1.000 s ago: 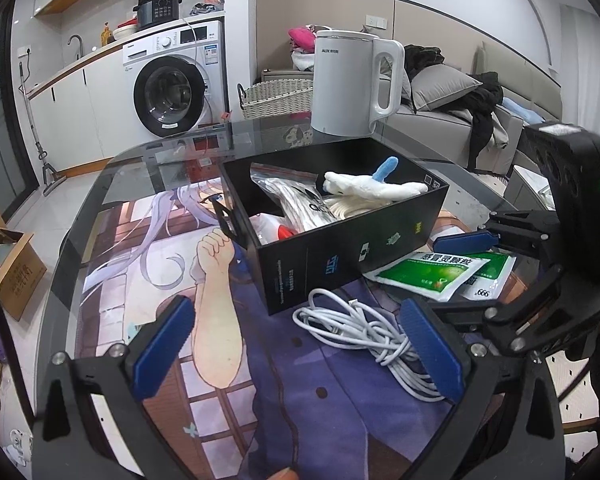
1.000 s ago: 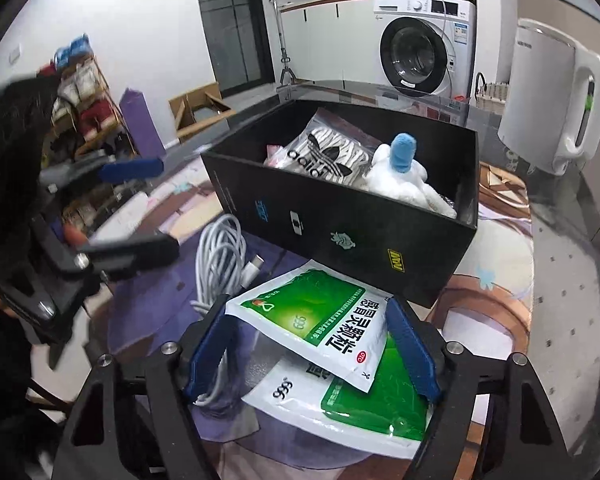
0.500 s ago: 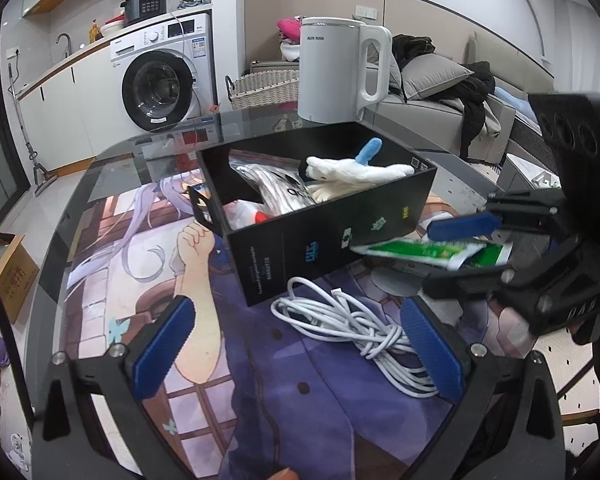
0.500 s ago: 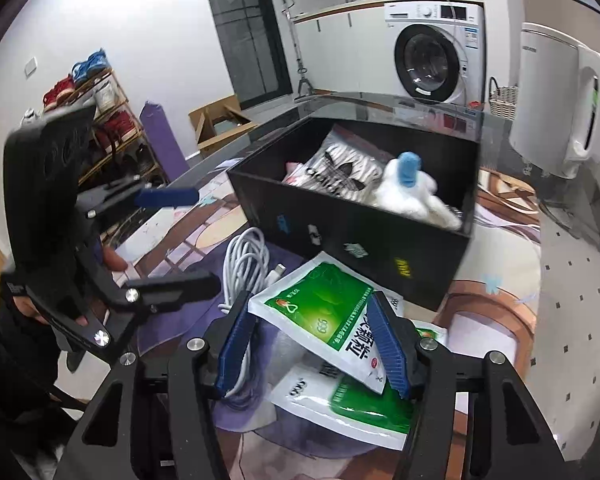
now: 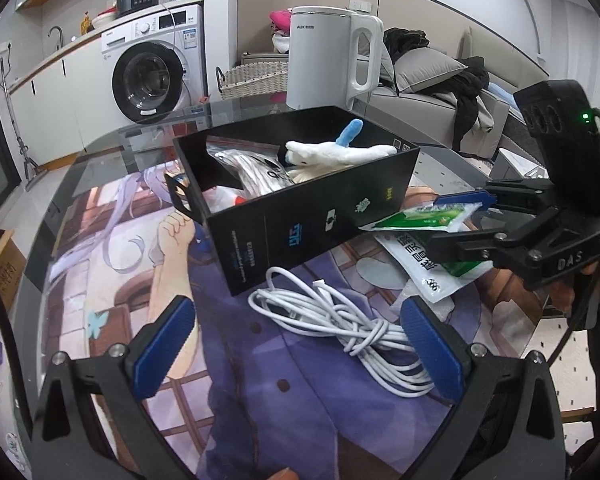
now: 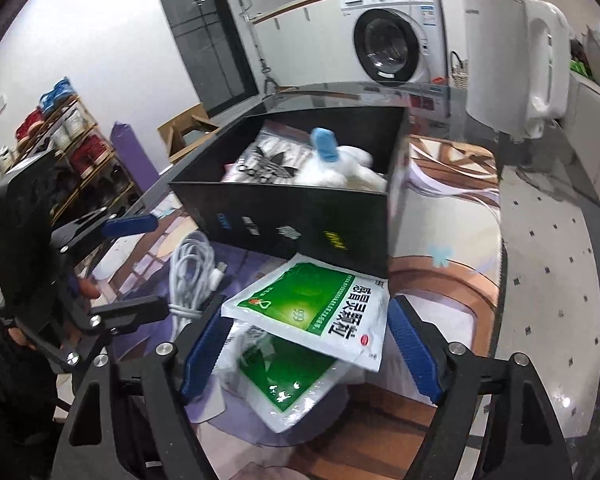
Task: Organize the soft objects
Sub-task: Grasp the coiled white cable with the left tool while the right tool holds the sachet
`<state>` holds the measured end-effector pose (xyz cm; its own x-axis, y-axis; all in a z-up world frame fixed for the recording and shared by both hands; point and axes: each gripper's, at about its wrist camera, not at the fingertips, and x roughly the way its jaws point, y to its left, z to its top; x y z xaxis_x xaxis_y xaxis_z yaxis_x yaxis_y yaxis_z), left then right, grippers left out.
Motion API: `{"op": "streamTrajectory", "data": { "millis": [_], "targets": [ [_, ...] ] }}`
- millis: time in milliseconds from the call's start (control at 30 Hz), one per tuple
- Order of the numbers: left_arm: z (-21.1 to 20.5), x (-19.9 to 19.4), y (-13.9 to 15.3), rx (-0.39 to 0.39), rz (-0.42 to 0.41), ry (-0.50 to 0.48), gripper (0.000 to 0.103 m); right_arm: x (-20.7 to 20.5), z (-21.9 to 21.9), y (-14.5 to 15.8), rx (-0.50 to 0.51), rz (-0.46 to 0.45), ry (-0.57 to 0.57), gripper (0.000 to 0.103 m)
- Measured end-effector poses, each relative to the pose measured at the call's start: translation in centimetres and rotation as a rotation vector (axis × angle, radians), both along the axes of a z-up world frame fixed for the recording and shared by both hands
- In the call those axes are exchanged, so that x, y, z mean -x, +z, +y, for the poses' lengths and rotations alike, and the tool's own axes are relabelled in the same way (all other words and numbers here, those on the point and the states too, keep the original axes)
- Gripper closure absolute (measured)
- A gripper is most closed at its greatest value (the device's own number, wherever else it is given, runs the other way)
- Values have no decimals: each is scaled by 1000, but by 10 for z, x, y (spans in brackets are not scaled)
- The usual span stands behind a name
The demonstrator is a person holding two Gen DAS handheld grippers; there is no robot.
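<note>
A black box (image 5: pixel 300 232) on the glass table holds a white plush toy (image 5: pixel 332 152) with a blue part and a silvery bag (image 5: pixel 252 168). In front of the box (image 6: pixel 284 216), a green and white packet (image 6: pixel 312 308) lies tilted between the pads of my right gripper (image 6: pixel 306 316). Its far edge touches the box wall. The jaws are opening, with a gap at the pads. A second green packet (image 6: pixel 284 380) lies flat beneath it. My left gripper (image 5: pixel 296 344) hangs open over a coiled white cable (image 5: pixel 340 320), holding nothing.
A white kettle (image 5: pixel 324 56) stands behind the box. The table's dark rim (image 6: pixel 560 280) curves close on the right. A picture mat (image 5: pixel 148 264) covers the table left of the box. A washing machine and a sofa stand beyond the table.
The right gripper's pads narrowed on the upper green packet and lifted its near end, then spread wide again. The packet now lies more tilted, against the box. The left gripper barely moved.
</note>
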<state>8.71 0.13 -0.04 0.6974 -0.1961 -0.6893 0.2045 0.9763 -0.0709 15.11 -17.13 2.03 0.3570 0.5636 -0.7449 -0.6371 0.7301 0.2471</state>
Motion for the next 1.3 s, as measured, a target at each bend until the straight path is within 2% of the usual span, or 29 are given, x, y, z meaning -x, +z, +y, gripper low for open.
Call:
{"op": "streamTrajectory", "data": {
  "millis": [300,533,567,600,700,733,767,833,1033,1300],
  "targets": [
    [-3,-8,-8,89,49,-1,0,-1,-5,-4,42,45,25,16],
    [-11,-12,-20,75,87,26,2,0,-14,-2,69,41,36,15],
    [-12,-12,-22,77,94,21,6,2,-15,0,74,34,45,15],
    [-13,-12,-23,83,103,11,15,3,-15,1,74,30,55,15],
    [-18,-11,-24,58,107,-1,27,8,-17,4,72,30,91,14],
    [-19,-10,-23,71,104,-18,32,8,-17,5,73,25,91,14],
    [-19,-9,-22,78,103,-31,41,8,-19,6,74,26,89,14],
    [-20,-7,-20,75,99,-42,46,7,-23,7,71,27,79,14],
    [-25,0,-17,59,74,-87,74,0,-27,13,47,9,0,14],
    [-24,2,-15,60,66,-96,75,-1,2,8,64,14,-60,14]
  ]
}}
